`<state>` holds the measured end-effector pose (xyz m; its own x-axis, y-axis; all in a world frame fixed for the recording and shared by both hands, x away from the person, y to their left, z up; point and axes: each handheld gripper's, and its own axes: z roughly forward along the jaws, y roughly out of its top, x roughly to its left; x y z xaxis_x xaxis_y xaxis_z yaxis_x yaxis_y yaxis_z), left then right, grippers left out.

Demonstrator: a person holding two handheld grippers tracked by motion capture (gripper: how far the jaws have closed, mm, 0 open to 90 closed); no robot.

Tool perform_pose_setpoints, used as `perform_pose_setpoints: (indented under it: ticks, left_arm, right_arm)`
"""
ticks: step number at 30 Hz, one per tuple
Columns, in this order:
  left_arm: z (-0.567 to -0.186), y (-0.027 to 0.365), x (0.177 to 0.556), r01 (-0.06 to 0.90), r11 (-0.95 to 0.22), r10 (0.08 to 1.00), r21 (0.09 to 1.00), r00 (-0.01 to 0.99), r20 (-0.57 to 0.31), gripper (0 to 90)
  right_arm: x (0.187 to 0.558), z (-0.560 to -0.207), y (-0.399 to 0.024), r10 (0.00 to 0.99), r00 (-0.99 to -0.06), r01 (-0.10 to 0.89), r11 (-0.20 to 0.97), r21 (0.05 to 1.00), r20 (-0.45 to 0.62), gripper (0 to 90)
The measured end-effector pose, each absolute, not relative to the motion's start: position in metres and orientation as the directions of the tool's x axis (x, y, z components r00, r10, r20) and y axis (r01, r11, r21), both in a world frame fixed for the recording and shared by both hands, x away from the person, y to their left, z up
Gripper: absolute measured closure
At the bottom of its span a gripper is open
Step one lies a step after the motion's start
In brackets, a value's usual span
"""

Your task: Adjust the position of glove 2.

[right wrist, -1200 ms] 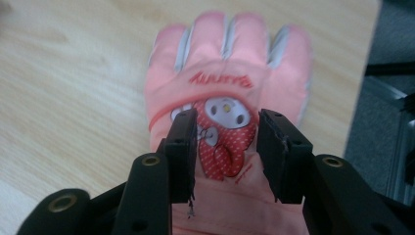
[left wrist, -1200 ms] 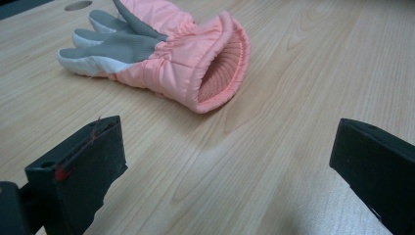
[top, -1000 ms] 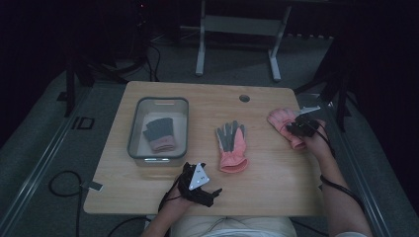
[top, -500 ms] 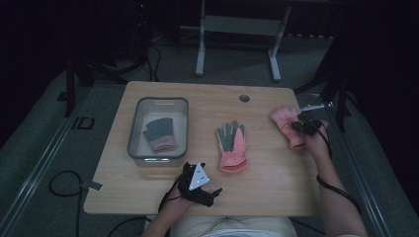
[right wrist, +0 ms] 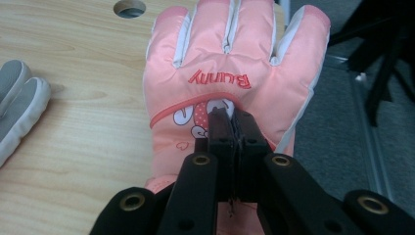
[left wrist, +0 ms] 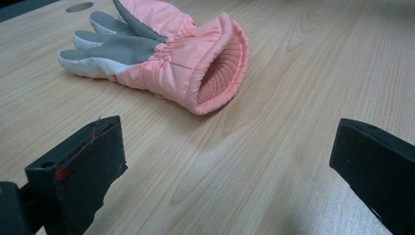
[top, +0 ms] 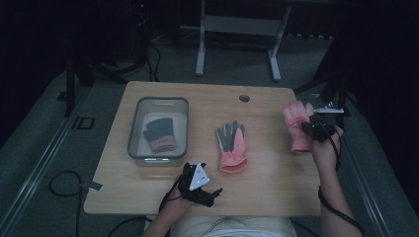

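A pink glove (right wrist: 235,54) with "Bunny" stitched on its back is at the table's right edge, fingers reaching past the edge. My right gripper (right wrist: 234,120) is shut, pinching the fabric on the glove's back; in the high view this gripper (top: 316,129) is beside that glove (top: 295,123). A second pink glove (top: 232,145), grey palm up, lies mid-table with its cuff toward me. My left gripper (top: 210,192) rests near the front edge. Its jaws stand open (left wrist: 230,161) with nothing between them, facing the glove's open cuff (left wrist: 166,54) a short way off.
A clear bin (top: 136,128) at the left holds a grey glove with a pink cuff (top: 159,133). A cable hole (top: 244,98) sits near the table's far edge. The floor drops away right of the table, and a desk frame (top: 237,24) stands behind.
The right gripper has carried its pink glove slightly to the right, toward the table edge. The left gripper and the middle glove have stayed put.
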<state>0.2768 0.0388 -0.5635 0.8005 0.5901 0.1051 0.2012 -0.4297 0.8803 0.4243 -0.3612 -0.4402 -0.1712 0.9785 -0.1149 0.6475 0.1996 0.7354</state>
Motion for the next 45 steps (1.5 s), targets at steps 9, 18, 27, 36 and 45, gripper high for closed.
perform_pose_setpoints:
  ticks: [9,18,27,36,45]
  left_arm:
    - [-0.564,0.038,0.277,0.202,-0.434,0.59,0.878,0.8,0.108,0.0]
    - [-0.564,0.036,0.276,0.194,-0.441,0.578,0.876,0.808,0.112,0.0]
    - [-0.564,0.036,0.277,0.198,-0.45,0.577,0.871,0.809,0.114,0.0]
    - [-0.565,0.035,0.277,0.203,-0.451,0.574,0.869,0.812,0.108,0.0]
    - [-0.565,0.035,0.277,0.201,-0.458,0.564,0.866,0.819,0.109,0.0]
  right_arm:
    - [0.387,-0.456,-0.344,0.989,-0.12,0.674,0.141,0.725,-0.081,88.1]
    - [0.388,-0.497,-0.329,0.993,-0.095,0.719,0.121,0.684,-0.077,87.9]
    - [0.4,-0.518,-0.334,0.997,-0.08,0.75,0.075,0.658,-0.023,85.2]
    - [0.398,-0.509,-0.34,0.994,-0.109,0.736,0.081,0.673,0.001,79.5]
    - [0.393,-0.481,-0.358,0.96,-0.28,0.691,0.213,0.691,-0.015,72.1]
